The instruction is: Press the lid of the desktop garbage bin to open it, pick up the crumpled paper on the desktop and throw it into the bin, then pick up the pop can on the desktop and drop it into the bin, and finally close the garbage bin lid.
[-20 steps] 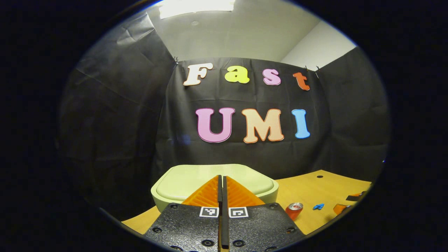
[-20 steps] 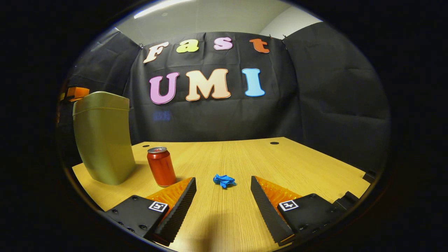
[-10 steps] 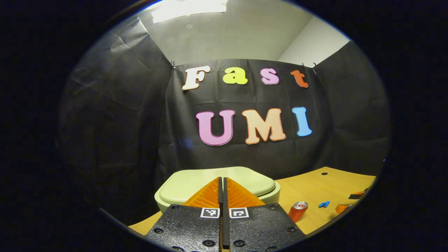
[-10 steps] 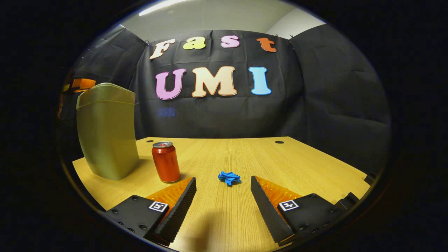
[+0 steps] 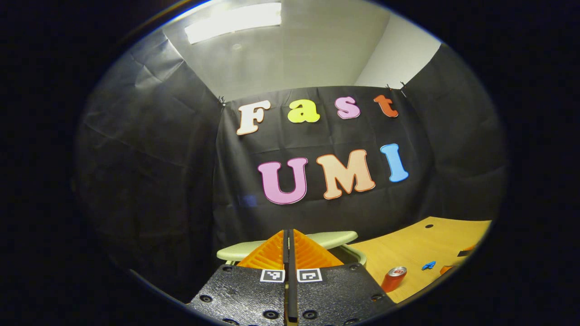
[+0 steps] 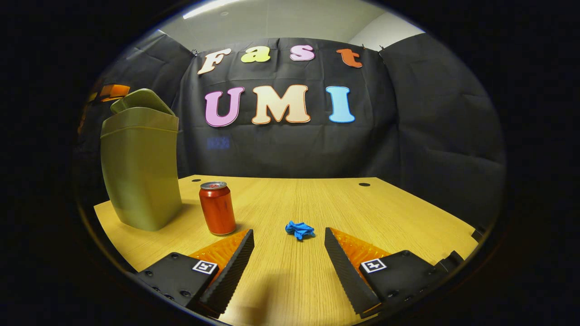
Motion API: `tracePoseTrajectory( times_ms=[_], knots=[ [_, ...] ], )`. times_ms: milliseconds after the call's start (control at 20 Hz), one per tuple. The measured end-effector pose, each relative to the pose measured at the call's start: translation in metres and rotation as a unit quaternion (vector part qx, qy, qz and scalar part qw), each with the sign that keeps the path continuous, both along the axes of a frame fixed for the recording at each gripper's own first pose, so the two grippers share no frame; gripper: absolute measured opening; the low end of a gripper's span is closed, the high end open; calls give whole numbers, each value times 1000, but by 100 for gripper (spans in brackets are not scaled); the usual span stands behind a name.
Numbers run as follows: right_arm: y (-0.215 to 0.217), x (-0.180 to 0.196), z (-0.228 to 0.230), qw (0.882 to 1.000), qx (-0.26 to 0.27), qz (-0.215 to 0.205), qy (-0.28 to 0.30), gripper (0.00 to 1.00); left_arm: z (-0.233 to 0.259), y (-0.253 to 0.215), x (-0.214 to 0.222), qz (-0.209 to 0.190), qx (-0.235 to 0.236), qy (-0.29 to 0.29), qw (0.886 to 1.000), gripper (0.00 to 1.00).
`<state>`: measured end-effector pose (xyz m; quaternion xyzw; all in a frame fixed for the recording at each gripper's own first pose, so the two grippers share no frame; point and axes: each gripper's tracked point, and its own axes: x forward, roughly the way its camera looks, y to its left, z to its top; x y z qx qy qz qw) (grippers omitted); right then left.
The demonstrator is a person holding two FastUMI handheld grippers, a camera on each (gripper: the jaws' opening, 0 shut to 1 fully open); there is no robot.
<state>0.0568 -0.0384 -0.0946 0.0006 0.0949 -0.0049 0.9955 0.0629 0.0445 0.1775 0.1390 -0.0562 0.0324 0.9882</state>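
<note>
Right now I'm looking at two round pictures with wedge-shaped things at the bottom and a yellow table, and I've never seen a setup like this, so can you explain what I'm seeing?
These are two hand-held grippers, each with a fisheye camera looking forward along its own two fingers. No robot arm: a person holds one gripper in each hand.

The left gripper view rides on the left gripper, whose fingers are pressed together with nothing between them, right in front of the pale green garbage bin. The bin's lid is tilted up.

The right gripper view rides on the right gripper, held low over the wooden desktop with its fingers spread apart, holding nothing. Between and just beyond the fingers lies a small blue crumpled paper. To its left a red pop can stands upright, and the bin stands farther left.
</note>
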Motion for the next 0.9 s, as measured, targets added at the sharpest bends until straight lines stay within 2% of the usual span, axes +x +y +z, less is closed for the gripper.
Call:
tracePoseTrajectory(
  times_ms=[350,900],
  knots=[
    [5,1,4,1000,5,16,-6,99,-9,-7,-19,-5,-17,11,1000,0],
    [13,1,6,999,-2,36,0,99,-73,-57,-61,-69,-14,44,997,0]
  ],
)
